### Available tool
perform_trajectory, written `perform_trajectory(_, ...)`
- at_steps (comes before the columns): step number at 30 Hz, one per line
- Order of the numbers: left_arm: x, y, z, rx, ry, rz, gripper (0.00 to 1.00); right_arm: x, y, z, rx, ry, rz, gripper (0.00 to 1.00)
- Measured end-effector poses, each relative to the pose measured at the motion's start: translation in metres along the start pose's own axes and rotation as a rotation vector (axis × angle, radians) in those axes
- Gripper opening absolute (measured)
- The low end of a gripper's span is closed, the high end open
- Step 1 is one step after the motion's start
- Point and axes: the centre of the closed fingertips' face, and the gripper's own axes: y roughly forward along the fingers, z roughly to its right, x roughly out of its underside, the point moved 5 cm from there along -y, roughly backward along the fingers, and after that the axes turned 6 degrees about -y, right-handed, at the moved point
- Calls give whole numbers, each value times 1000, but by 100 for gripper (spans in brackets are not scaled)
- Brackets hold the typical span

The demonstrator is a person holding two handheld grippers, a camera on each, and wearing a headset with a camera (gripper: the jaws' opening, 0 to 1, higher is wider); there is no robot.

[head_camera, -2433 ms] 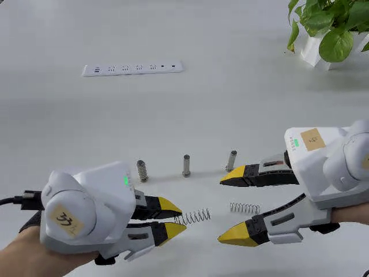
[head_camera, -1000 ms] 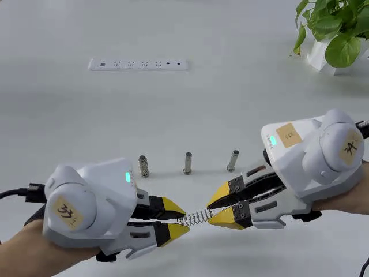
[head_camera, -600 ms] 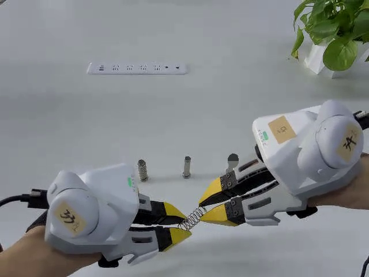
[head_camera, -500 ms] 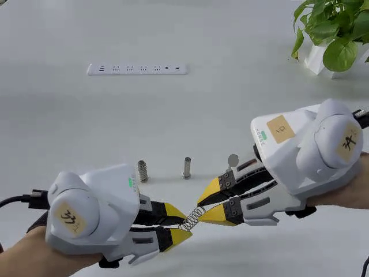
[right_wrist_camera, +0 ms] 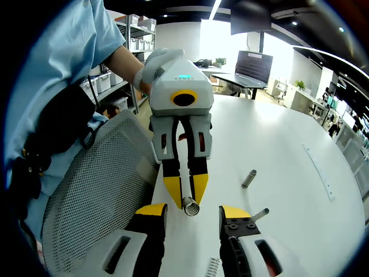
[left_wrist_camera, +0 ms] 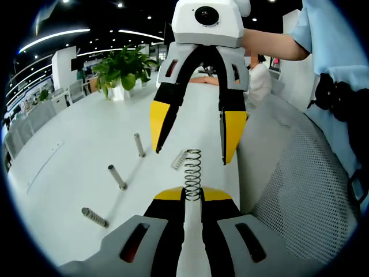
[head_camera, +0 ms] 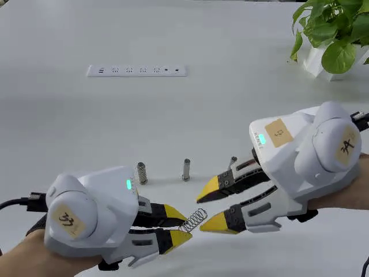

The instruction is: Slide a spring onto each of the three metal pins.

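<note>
My left tongs (head_camera: pixel 183 226) pinch one end of the spring (head_camera: pixel 194 217) over the desk (head_camera: pixel 173 115), right tongs (head_camera: pixel 200 212) open around its free end; I'd close them lightly mid-coil, avoid crushing, then line it up over the bare pin (head_camera: pixel 185 169) at 12 o'clock.

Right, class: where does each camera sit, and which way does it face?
Head view: on the person's head, looking down at the left gripper, right gripper and pins; both arms show.
Left gripper view: on the left gripper, facing the right one; a sleeve shows.
Right gripper view: on the right gripper, facing the left one; a sleeve shows.
Shared: the two gripper views both see the spring.
</note>
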Motion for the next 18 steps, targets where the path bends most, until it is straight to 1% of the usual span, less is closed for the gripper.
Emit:
perform_trajectory(1,0,0,0,0,-1,0,6,0,0,1,-1,-7,-12,40)
perform_trajectory(3,-1,2,-1,-2,-3,3,6,0,0,2,-12,-19,-27,38)
perform_trajectory(4,0,2,-1,-2,-4,3,6,-1,0,3,-15,-21,-27,38)
perform_trajectory(5,0,3,-1,-4,-4,3,6,-2,0,4,-27,-24,-38,38)
perform_trajectory(7,0,3,-1,-6,-7,4,6,-1,0,4,-47,-47,-70,36)
perform_trajectory(8,1,4,-1,-8,-7,4,6,-1,1,5,-57,-70,-92,36)
perform_trajectory(10,1,4,-1,-10,-14,9,6,-3,4,5,-81,-75,-107,35)
perform_trajectory(12,2,5,-2,-14,-20,14,6,-4,6,6,-94,-81,-116,35)
perform_trajectory(14,1,6,-1,-17,-28,23,6,-6,9,6,-119,-90,-127,33)
perform_trajectory(18,2,6,0,-23,-36,37,6,-6,14,8,-153,-93,-149,29)
